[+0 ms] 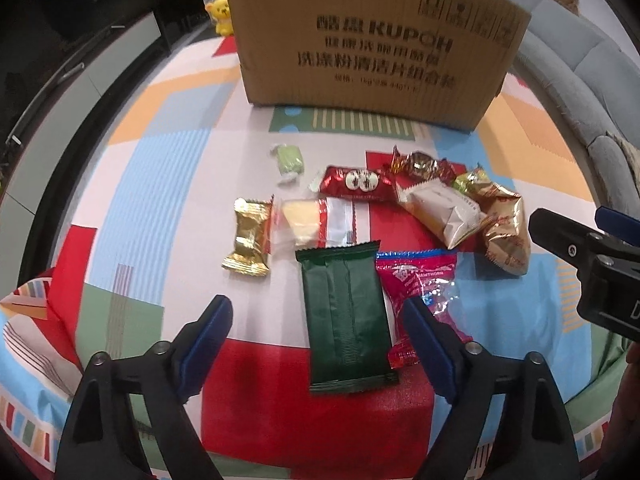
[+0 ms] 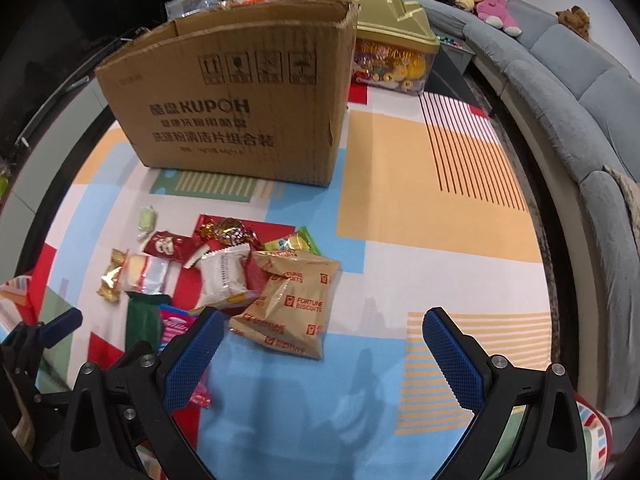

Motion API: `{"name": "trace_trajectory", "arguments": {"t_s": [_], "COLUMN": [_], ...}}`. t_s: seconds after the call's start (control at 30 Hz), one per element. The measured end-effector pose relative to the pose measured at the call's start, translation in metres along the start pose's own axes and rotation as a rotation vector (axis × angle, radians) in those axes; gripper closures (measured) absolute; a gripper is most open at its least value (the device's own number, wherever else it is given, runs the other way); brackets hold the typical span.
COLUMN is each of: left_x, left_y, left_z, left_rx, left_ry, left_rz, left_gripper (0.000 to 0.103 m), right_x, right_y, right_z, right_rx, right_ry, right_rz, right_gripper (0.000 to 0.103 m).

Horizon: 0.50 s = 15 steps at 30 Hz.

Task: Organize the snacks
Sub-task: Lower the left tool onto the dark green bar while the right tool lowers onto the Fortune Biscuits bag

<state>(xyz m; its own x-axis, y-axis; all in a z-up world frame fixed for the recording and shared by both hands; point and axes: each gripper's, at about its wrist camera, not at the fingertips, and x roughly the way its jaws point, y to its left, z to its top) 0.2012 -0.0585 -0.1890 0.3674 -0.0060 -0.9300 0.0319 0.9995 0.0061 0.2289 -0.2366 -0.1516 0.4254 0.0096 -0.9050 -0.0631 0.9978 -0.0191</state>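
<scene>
Several wrapped snacks lie on a patterned cloth (image 1: 160, 184) in front of an open cardboard box (image 1: 372, 40). A dark green packet (image 1: 346, 318) lies between the fingers of my open, empty left gripper (image 1: 318, 324), with a pink hawthorn packet (image 1: 420, 292) beside it. A gold packet (image 1: 248, 236), a red packet (image 1: 356, 184) and a green candy (image 1: 290, 160) lie farther off. My right gripper (image 2: 320, 334) is open and empty, just right of a tan fortune biscuits bag (image 2: 292, 304). The box (image 2: 236, 108) stands behind.
A gold-lidded clear candy container (image 2: 392, 56) stands behind the box. A grey sofa (image 2: 580, 92) with plush toys curves along the right. A yellow plush bear (image 1: 220, 14) sits left of the box. Bare cloth (image 2: 432, 184) lies right of the snacks.
</scene>
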Motion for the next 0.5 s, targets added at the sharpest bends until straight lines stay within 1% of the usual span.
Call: {"name": "trace_trajectory", "arguments": {"t_s": [0.27,0.47,0.5], "left_x": [0.016,0.024,0.025], "left_y": [-0.003,-0.012,-0.013], "left_z": [-0.001,-0.001,-0.001], "left_rx": [-0.002,0.027,0.027], "left_ry": [0.039,0.061,0.065], "left_rz": [-0.008,-0.003,-0.002], "left_gripper": [0.02,0.025,0.027], "right_x": [0.021,0.041,0.045], "right_y": [0.0,0.001,0.001], "right_z": [0.003,0.008,0.008], "right_rx": [0.017,0.019,0.021], "right_ry": [0.034,0.084,0.094], "right_rz": [0.018,0.029,0.031], "right_gripper": [0.002,0.012,0.015]}}
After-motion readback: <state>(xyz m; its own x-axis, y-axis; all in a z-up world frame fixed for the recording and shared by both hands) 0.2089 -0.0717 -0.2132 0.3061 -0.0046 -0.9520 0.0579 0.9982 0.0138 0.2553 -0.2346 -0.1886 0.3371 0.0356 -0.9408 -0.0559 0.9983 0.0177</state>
